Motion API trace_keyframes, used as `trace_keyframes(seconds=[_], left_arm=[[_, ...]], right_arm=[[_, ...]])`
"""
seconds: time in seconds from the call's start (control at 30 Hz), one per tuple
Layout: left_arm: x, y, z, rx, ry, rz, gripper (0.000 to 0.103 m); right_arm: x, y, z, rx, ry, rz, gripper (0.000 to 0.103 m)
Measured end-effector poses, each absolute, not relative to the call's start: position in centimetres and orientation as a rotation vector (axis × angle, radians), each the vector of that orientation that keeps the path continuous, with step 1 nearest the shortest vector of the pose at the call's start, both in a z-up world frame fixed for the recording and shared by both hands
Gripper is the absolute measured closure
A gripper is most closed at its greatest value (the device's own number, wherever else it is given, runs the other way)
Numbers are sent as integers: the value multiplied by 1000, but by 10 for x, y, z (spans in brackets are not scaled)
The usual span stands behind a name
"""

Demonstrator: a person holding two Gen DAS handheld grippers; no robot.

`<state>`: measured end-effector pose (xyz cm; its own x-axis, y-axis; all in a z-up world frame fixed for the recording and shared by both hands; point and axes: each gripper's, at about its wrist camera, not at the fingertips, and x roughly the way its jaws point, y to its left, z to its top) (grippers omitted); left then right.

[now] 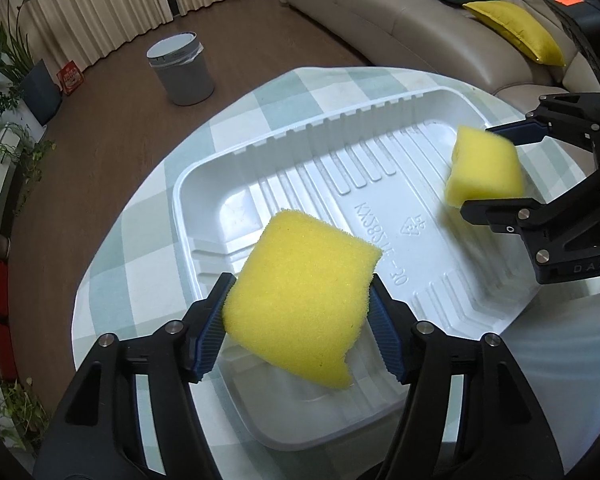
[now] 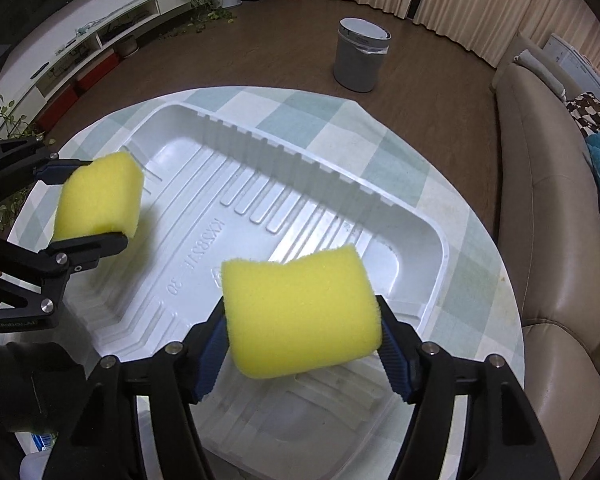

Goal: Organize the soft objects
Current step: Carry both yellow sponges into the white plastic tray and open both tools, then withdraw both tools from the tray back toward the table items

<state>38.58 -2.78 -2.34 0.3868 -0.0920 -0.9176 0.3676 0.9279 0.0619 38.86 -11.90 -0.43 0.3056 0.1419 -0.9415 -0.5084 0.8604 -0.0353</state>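
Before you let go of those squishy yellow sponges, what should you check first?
1. Left gripper has a yellow foam sponge between its pads: ok.
2. Right gripper has the other yellow foam sponge between its pads: ok.
3. Both sponges hang over the white ribbed plastic tray: ok.
4. Tray floor under them is bare: ok.
5. The two grippers are apart: ok.
6. How high the sponges hang: cannot tell.
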Motion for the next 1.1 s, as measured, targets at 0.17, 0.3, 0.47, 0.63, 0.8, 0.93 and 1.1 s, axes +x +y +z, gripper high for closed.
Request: trace_keyframes(seconds=[0.17,0.3,0.47,0.63,0.8,0.93,1.1], left_arm=[[388,-25,-20,238,1137,-304,36],[389,-24,-16,199,1128,-331,27],[391,-20,-10,169,1112,-329,26],[384,-2,17,107,1050,-311,26],[342,34,62,35,929,-286,26],[288,63,82,-35,855,-258,26],[202,89,79,-103,797,-227,22]], right_arm=[[388,-122,-6,-347,1190,431,23],[387,-127,1,-319,1170,428,22],[381,-133,7,-275,1147,425,20],[372,-140,17,-246,1112,426,20],[358,-166,49,-140,1039,393,20],[326,-199,79,-40,962,362,20],[260,-228,102,39,891,360,20]])
